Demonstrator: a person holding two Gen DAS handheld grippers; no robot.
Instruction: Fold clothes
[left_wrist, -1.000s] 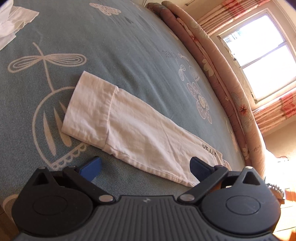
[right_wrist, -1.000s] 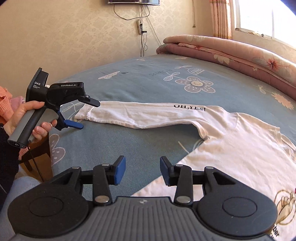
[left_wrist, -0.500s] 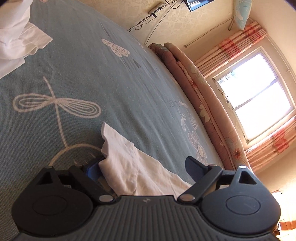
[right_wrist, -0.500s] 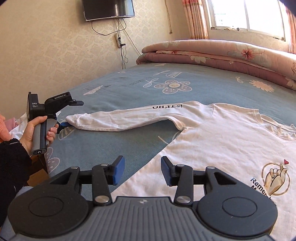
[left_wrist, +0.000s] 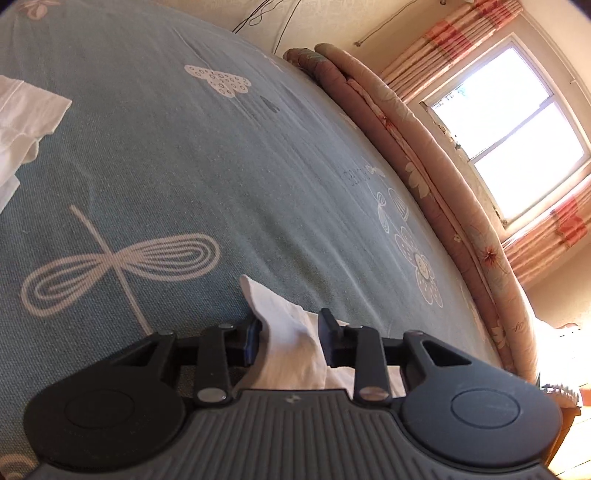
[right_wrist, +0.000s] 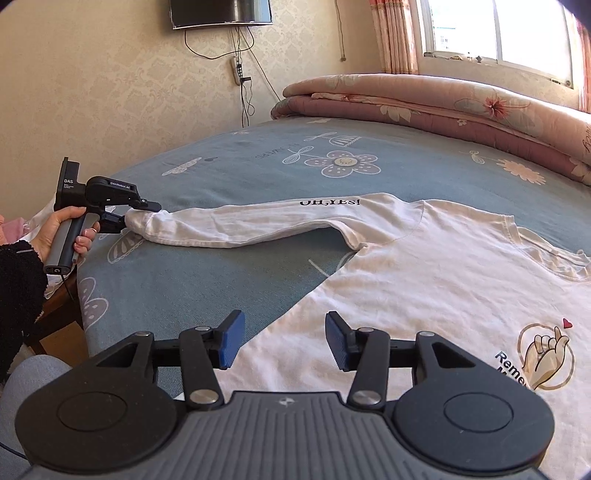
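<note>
A white long-sleeved shirt (right_wrist: 436, 280) lies flat on the blue bedspread (right_wrist: 229, 280), with a hand print on its chest and "OH,YES!" on the sleeve. Its left sleeve (right_wrist: 236, 229) stretches out to the left. My left gripper (left_wrist: 290, 338) has its jaws around the sleeve's cuff (left_wrist: 284, 325), narrowed but with a gap still showing; it also shows in the right wrist view (right_wrist: 129, 218) at the cuff end. My right gripper (right_wrist: 282, 341) is open and empty, hovering over the shirt's lower hem.
A rolled pink floral quilt (right_wrist: 443, 107) lies along the far side of the bed under the window (right_wrist: 495, 33). More white cloth (left_wrist: 22, 122) lies at the bed's left edge. A television (right_wrist: 221, 13) hangs on the wall.
My left gripper moved onto the sleeve cuff and its jaws narrowed around it. The right gripper drifted slightly over the shirt's hem, still open.
</note>
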